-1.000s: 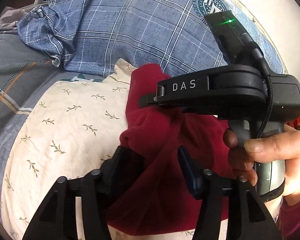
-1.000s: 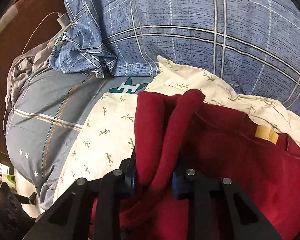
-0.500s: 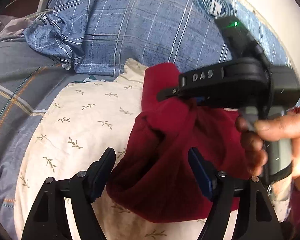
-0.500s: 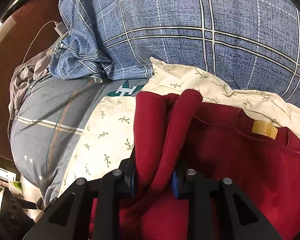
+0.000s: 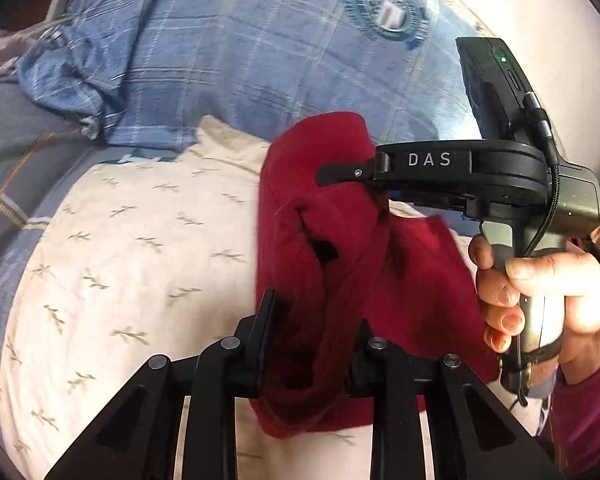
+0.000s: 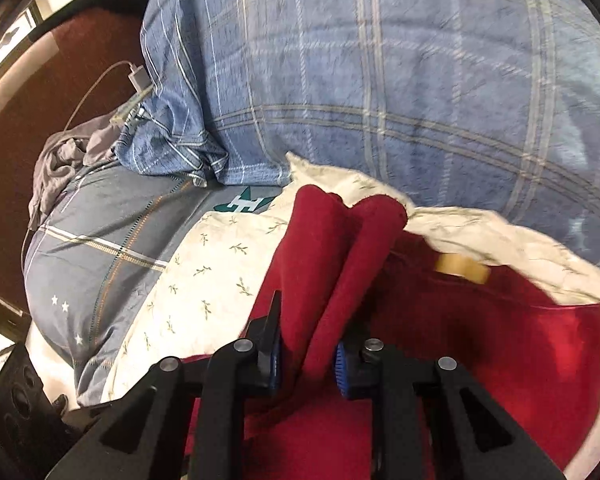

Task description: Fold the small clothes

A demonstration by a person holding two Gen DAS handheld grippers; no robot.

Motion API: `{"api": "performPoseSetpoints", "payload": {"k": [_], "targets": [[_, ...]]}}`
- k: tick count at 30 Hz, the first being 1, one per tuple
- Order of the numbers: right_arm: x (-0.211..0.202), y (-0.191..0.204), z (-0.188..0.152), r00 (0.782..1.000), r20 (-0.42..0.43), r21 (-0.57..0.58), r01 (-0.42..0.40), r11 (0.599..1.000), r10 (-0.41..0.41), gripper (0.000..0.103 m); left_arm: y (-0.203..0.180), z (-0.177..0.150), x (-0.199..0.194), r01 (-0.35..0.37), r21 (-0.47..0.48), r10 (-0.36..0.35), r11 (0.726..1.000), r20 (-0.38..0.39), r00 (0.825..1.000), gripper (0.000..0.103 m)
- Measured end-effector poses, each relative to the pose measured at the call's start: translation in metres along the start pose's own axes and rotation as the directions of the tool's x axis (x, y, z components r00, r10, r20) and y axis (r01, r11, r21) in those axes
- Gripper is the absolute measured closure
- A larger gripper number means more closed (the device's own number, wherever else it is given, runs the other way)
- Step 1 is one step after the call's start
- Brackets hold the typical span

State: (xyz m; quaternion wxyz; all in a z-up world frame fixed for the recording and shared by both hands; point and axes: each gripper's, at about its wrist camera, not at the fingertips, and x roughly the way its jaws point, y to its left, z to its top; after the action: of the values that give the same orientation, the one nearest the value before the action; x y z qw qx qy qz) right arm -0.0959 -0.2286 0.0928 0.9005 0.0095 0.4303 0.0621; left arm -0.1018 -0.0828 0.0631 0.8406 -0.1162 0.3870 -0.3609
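A dark red garment (image 5: 340, 248) lies bunched on a cream leaf-print cloth (image 5: 132, 248). My left gripper (image 5: 312, 344) is shut on a thick fold at the garment's near edge. My right gripper (image 6: 306, 356) is shut on a raised fold of the same garment (image 6: 332, 248). In the left wrist view the right gripper (image 5: 340, 184) comes in from the right, held by a hand, and pinches the garment's far top. A tan label (image 6: 462, 270) shows inside the garment's neck.
A blue plaid duvet (image 6: 380, 80) rises behind the cream cloth. A grey-blue sheet (image 6: 100, 240) lies to the left, with a crumpled grey cloth (image 6: 68, 156) and a white charger cable (image 6: 136, 76) beyond it. A dark speaker (image 6: 16, 396) stands at lower left.
My left gripper was open around the garment's near edge half a second ago and has now closed on it. The right gripper has kept its hold and lifted slightly.
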Motion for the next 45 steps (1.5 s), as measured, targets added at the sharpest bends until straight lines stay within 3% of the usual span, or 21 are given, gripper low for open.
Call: {"api": "performPoseSetpoints", "payload": {"k": [6, 12, 17, 21, 23, 24, 25, 26, 30, 33, 36, 41, 43, 45], "targets": [[-0.045, -0.042, -0.010, 0.998, 0.032, 0.019, 0.061, 0.998, -0.062, 0.083, -0.054, -0.001, 0.001, 0.060, 0.091, -0.057, 0.994, -0.036, 0.998, 0.080], [-0.076, -0.097, -0.031, 0.989, 0.046, 0.093, 0.135, 0.986, -0.140, 0.084, -0.116, -0.010, 0.036, 0.134, 0.148, -0.117, 0.980, -0.117, 0.986, 0.082], [-0.080, -0.148, -0.052, 0.987, 0.035, 0.197, 0.148, 0.969, -0.158, 0.084, -0.146, -0.023, 0.066, 0.152, 0.174, -0.121, 0.973, -0.178, 0.977, 0.082], [-0.065, -0.174, -0.073, 0.989, 0.014, 0.273, 0.141, 0.952, -0.151, 0.083, -0.159, -0.036, 0.079, 0.120, 0.213, -0.075, 0.970, -0.208, 0.975, 0.081], [-0.061, -0.179, -0.080, 0.989, 0.022, 0.316, 0.131, 0.939, -0.146, 0.074, -0.158, -0.036, 0.075, 0.140, 0.217, -0.090, 0.966, -0.228, 0.970, 0.071], [-0.064, -0.182, -0.083, 0.989, 0.034, 0.338, 0.124, 0.933, -0.144, 0.069, -0.157, -0.037, 0.070, 0.174, 0.211, -0.120, 0.962, -0.248, 0.961, 0.059], [-0.069, -0.186, -0.086, 0.991, 0.047, 0.375, 0.099, 0.922, -0.125, 0.069, -0.154, -0.037, 0.063, 0.192, 0.209, -0.134, 0.959, -0.260, 0.956, 0.048], [-0.075, -0.188, -0.089, 0.992, 0.057, 0.400, 0.080, 0.913, -0.112, 0.068, -0.150, -0.036, 0.055, 0.198, 0.209, -0.140, 0.958, -0.264, 0.954, 0.045], [-0.109, -0.177, -0.109, 0.987, 0.119, 0.405, 0.050, 0.913, -0.107, 0.052, -0.128, -0.032, 0.012, 0.129, 0.266, -0.080, 0.955, -0.189, 0.979, 0.039], [-0.123, -0.158, -0.123, 0.987, 0.152, 0.384, -0.007, 0.923, -0.056, 0.048, -0.115, -0.031, -0.014, 0.036, 0.292, -0.005, 0.956, -0.105, 0.995, 0.038], [-0.127, -0.144, -0.135, 0.985, 0.169, 0.394, -0.054, 0.917, -0.015, 0.048, -0.101, -0.033, -0.022, -0.044, 0.278, 0.066, 0.959, -0.073, 0.995, 0.038], [-0.135, -0.116, -0.149, 0.980, 0.193, 0.372, -0.118, 0.921, 0.048, 0.043, -0.092, -0.035, -0.010, -0.102, 0.288, 0.124, 0.952, -0.057, 0.991, 0.038], [-0.134, -0.105, -0.154, 0.976, 0.202, 0.331, -0.141, 0.933, 0.076, 0.038, -0.088, -0.035, 0.002, -0.104, 0.277, 0.126, 0.955, -0.061, 0.990, 0.038], [-0.119, -0.096, -0.156, 0.984, 0.163, 0.288, -0.122, 0.950, 0.077, 0.042, -0.087, -0.037, 0.008, -0.081, 0.253, 0.105, 0.964, -0.081, 0.991, 0.038]]}}
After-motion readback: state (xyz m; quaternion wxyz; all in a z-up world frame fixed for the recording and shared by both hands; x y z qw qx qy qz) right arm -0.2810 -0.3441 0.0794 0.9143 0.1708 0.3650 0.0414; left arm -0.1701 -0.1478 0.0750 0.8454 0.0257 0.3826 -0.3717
